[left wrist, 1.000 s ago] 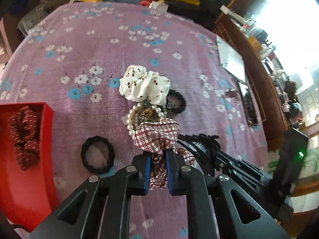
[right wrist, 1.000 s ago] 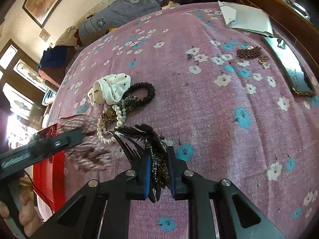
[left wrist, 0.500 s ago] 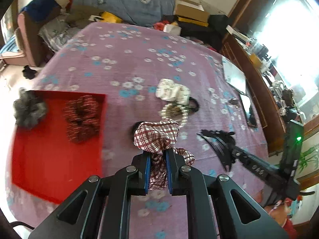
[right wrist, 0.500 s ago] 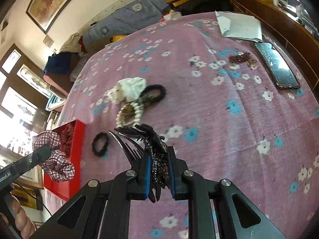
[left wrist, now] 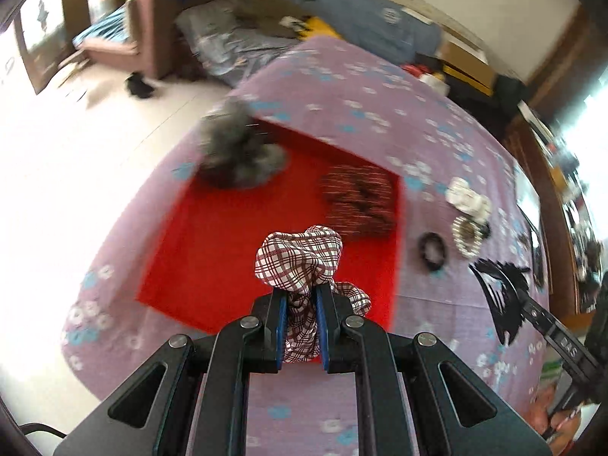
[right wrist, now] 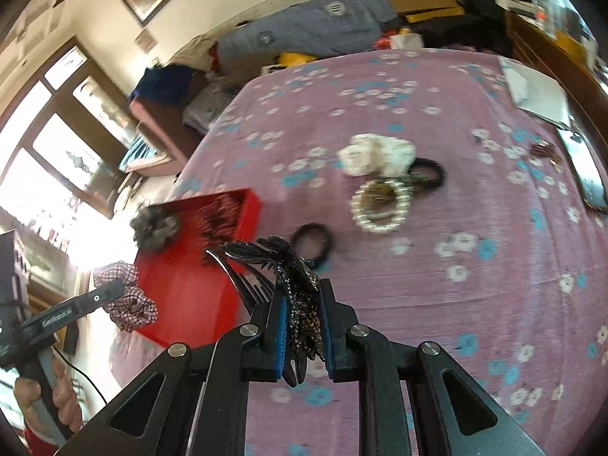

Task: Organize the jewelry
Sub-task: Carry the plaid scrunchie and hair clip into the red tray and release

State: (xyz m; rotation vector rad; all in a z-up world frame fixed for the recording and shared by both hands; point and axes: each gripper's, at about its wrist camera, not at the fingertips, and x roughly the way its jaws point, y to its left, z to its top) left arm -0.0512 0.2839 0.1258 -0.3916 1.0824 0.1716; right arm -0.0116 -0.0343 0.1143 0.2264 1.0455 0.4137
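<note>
1. Left tool (left wrist: 300, 325): pressed onto a red-and-white plaid fabric scrunchie (left wrist: 302, 262), held in the air above the near edge of the shallow red tray (left wrist: 212, 243).
2. Right tool (right wrist: 302, 328): pinching a black beaded hair comb (right wrist: 292, 277), held above the bed (right wrist: 494, 266) just right of the tray.
3. Tray contents: a grey fluffy scrunchie (left wrist: 235, 155) at the far corner, a dark red patterned scrunchie (left wrist: 357, 199) by the right edge.
4. On the purple floral bedspread: a plain black hair tie (right wrist: 313, 241), a pearl bracelet (right wrist: 380, 205), a white dotted scrunchie (right wrist: 376, 154).
</note>
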